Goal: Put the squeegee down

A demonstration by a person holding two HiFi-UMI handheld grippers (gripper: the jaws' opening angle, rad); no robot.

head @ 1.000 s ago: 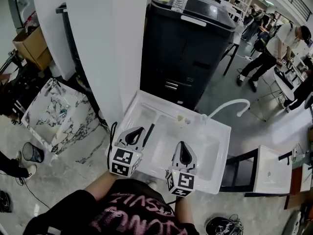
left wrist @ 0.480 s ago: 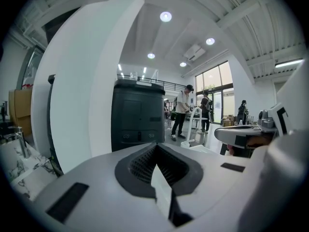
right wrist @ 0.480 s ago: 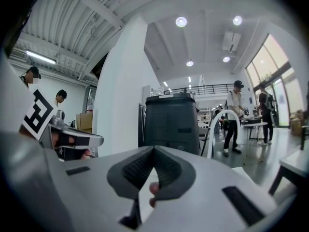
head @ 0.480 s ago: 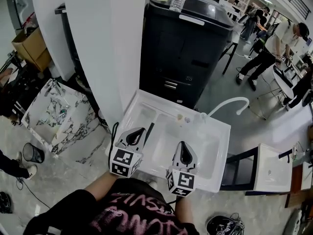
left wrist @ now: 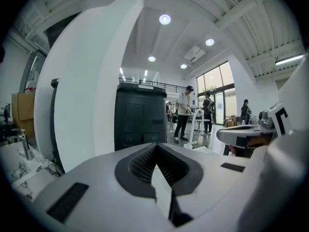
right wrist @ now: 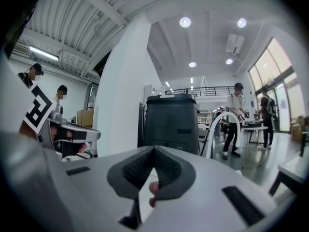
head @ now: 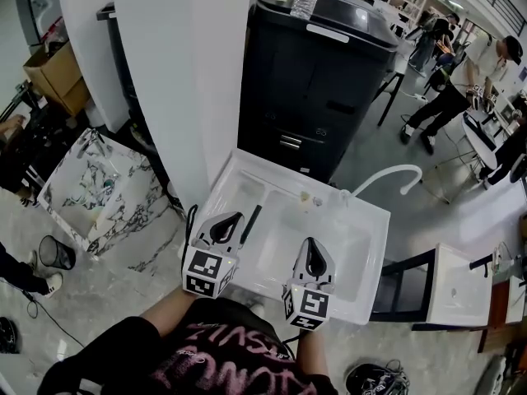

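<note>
Squeegee (head: 249,225) lying in white sink (head: 372,257), left compartment

We note bright light from ceiling lamps (left wrist: 164,19) and windows (left wrist: 216,80); heavy fisheye bending, black corners in gripper views; close foreground blurred.

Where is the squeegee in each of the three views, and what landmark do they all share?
Head view: the squeegee lies on the left part of the white sink, just right of the left tool.
Left gripper view: not in it.
Right gripper view: not in it.
Shared landmark: the black cabinet beyond the sink. It sits left of centre in the left gripper view and centrally in the right gripper view.
</note>
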